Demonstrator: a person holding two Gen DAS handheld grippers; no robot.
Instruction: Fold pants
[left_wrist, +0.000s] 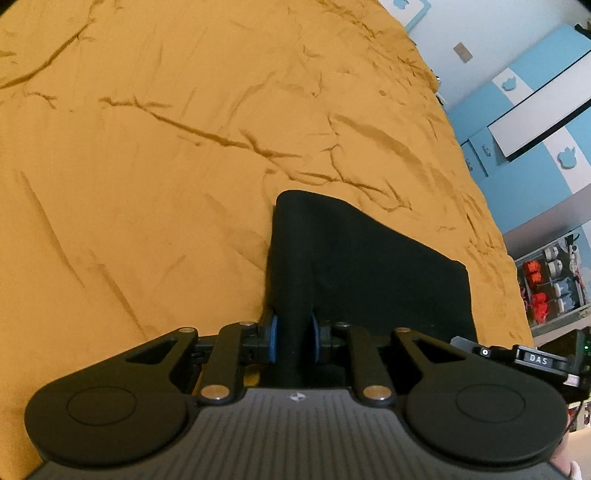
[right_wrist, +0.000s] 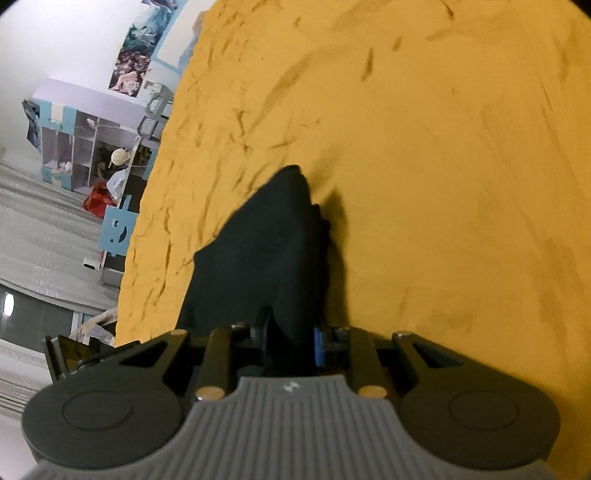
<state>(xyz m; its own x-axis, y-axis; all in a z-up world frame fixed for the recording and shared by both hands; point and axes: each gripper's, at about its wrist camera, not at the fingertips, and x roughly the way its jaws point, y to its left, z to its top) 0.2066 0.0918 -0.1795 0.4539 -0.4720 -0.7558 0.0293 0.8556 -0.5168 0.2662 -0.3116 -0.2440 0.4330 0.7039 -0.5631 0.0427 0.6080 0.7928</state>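
Both claws, left claw (left_wrist: 294, 341) and right claw (right_wrist: 291, 341), pinched on black pants (left_wrist: 354, 266) above the mustard bedspread (left_wrist: 147, 184); risk: thick bunched cloth slipping free, spoiling the fold.

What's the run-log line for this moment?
left hand-held gripper: shut on black pants | right hand-held gripper: shut on black pants | surface: mustard bedspread | fold: in progress

Wrinkled mustard bedsheet (left_wrist: 184, 147) — blue-white cabinets (left_wrist: 546, 110), posters (right_wrist: 136, 59)
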